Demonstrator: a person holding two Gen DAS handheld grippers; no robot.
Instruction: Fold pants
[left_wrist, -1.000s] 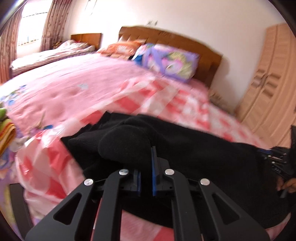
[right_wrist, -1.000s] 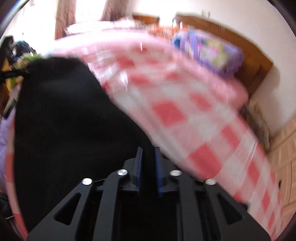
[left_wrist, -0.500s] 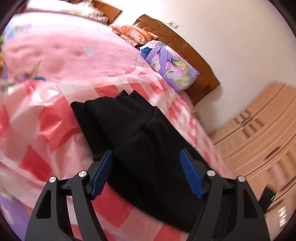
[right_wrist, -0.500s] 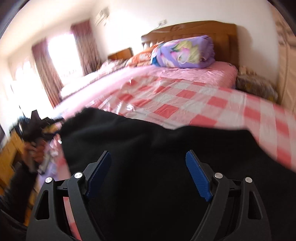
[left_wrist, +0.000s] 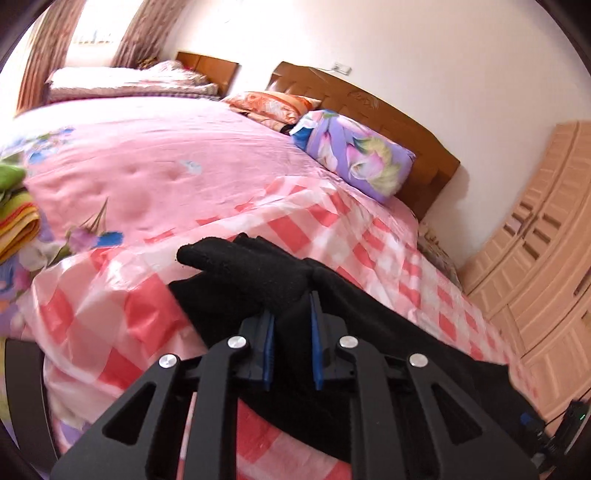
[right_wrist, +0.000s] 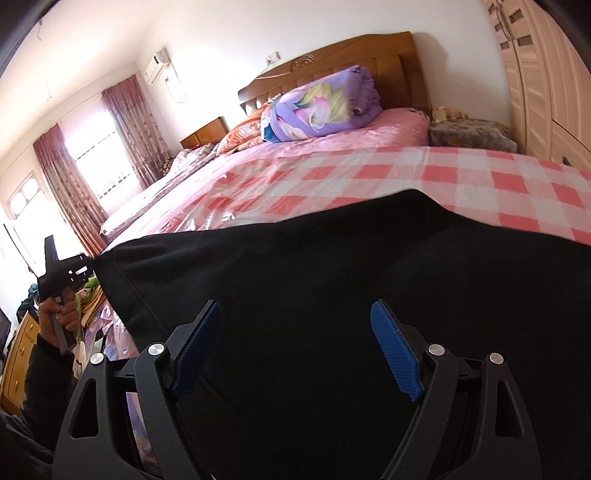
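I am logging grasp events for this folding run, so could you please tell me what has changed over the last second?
The left hand-held gripper, shut on the black pants a second ago, opened half a second ago and has closed on a bunched fold again. The right hand-held gripper let go of the pants and stays open over them. The pants remain on the pink checked bedspread.

We find open checked sheet (left_wrist: 306, 236) beyond the black pants (left_wrist: 369, 332), free for passage; a purple bedding roll (left_wrist: 358, 158) and headboard (left_wrist: 369, 107) block the far end, a wardrobe (left_wrist: 546, 229) the right
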